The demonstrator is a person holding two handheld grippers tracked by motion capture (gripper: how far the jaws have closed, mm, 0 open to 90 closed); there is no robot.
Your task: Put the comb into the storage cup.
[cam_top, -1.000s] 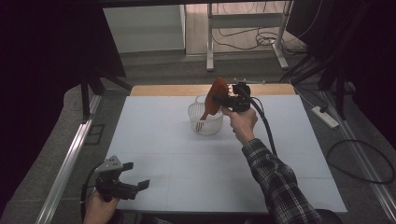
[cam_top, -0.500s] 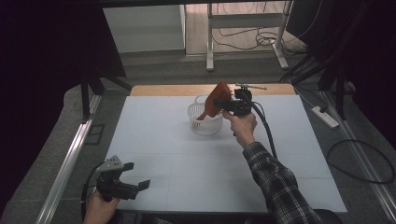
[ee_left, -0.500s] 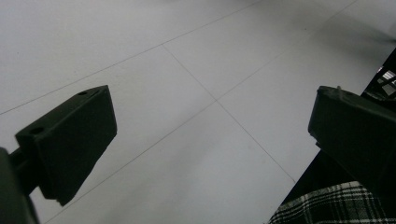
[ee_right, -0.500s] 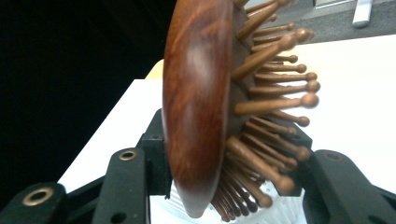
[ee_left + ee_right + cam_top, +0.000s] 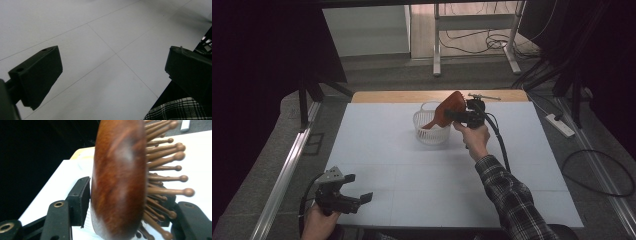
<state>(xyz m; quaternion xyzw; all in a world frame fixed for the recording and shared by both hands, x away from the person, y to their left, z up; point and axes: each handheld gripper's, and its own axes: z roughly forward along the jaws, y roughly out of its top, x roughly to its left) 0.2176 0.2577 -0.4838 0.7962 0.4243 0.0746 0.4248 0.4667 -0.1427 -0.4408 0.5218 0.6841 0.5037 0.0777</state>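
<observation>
Brush (image 5: 117, 177): reddish-brown wood, matching bristles. Basket (image 5: 430, 131) beneath it: white. Both grippers, right (image 5: 458, 116) and left (image 5: 357, 192): black. Sleeve (image 5: 512, 197) behind the right gripper: black-and-white plaid. Table (image 5: 412, 175): white.

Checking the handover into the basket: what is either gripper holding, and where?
The right gripper, jaws just opening, stands around the wooden hairbrush head, its left pad apart; left gripper holds nothing.

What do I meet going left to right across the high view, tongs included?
Left tongs at the near table edge → white basket → wooden hairbrush leaning into the basket → right tongs → white power strip on the floor.
</observation>
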